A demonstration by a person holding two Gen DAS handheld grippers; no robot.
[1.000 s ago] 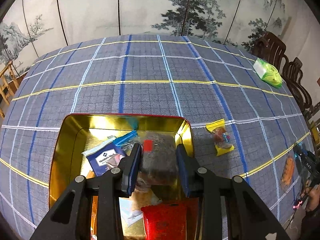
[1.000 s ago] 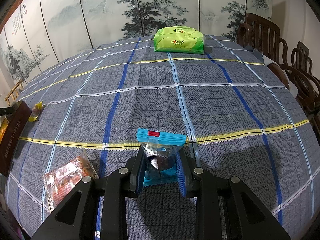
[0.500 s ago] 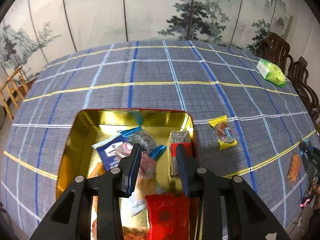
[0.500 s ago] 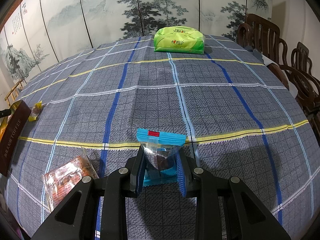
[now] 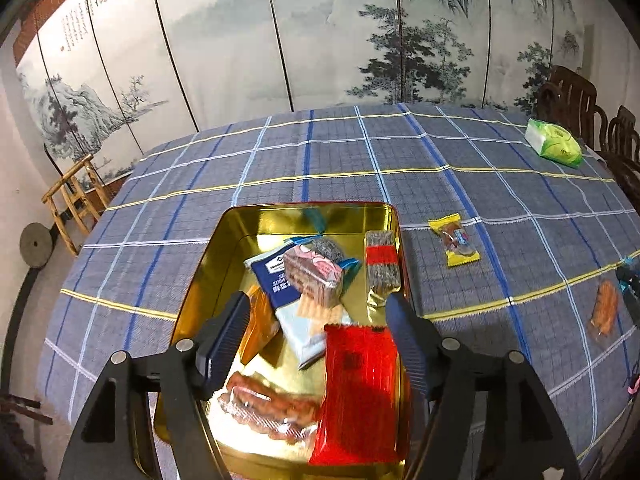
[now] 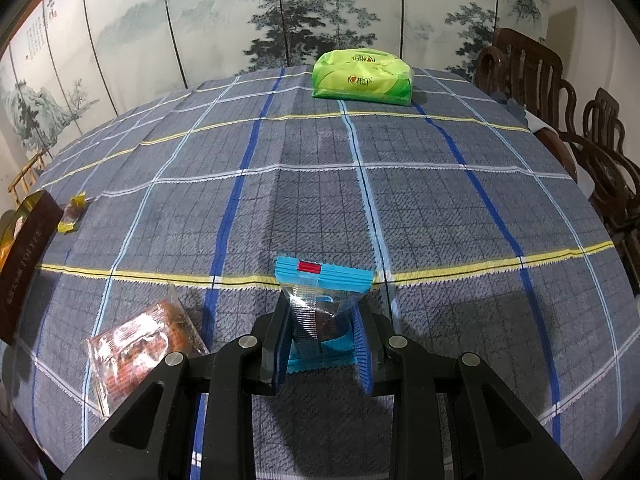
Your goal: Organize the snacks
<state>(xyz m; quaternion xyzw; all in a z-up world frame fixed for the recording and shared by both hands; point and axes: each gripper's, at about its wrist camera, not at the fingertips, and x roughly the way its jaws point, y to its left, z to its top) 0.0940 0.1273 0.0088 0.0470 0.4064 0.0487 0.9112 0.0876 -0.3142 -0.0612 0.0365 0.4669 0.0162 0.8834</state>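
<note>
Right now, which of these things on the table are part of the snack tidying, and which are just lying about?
Part of the job:
- gold tin, snacks inside
- blue-edged snack in the right hand-held gripper
- yellow candy
- clear orange packet

Just lying about:
- green tissue pack
- wooden chairs
- painted screen

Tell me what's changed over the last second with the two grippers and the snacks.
The left gripper has let go of the dark snack with the red label, which now lies against the right wall of the gold tin; its jaws are opening with nothing between them, and it has pulled back from the tin. The right gripper is unchanged, clamped on the blue-wrapped snack. The yellow candy and green pack stayed put.
</note>
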